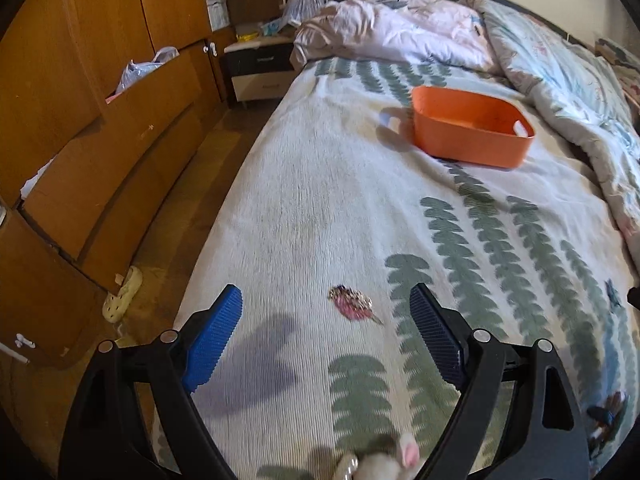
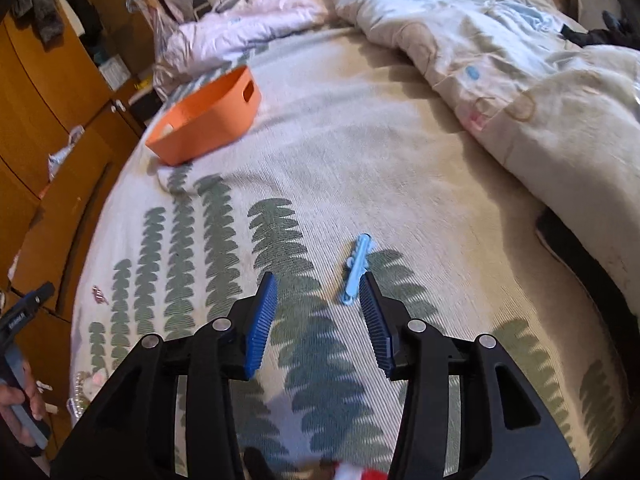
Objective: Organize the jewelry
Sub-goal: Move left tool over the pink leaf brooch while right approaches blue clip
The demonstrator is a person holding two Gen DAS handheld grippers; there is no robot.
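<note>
An orange basket sits on the bed toward the far end, also seen in the right wrist view as the orange basket. A pink and gold hair clip lies on the bedspread just beyond my left gripper, which is open with nothing between its fingers. A light blue hair clip lies on the bedspread just ahead of my right gripper, close to its right fingertip; the jaws stand open and hold nothing. A white and pink trinket lies at the near edge.
A rumpled duvet and pillows cover the far and right side of the bed. Wooden drawers and a nightstand stand on the left. A person's hand holds the other gripper at the left edge. A red and white item lies near.
</note>
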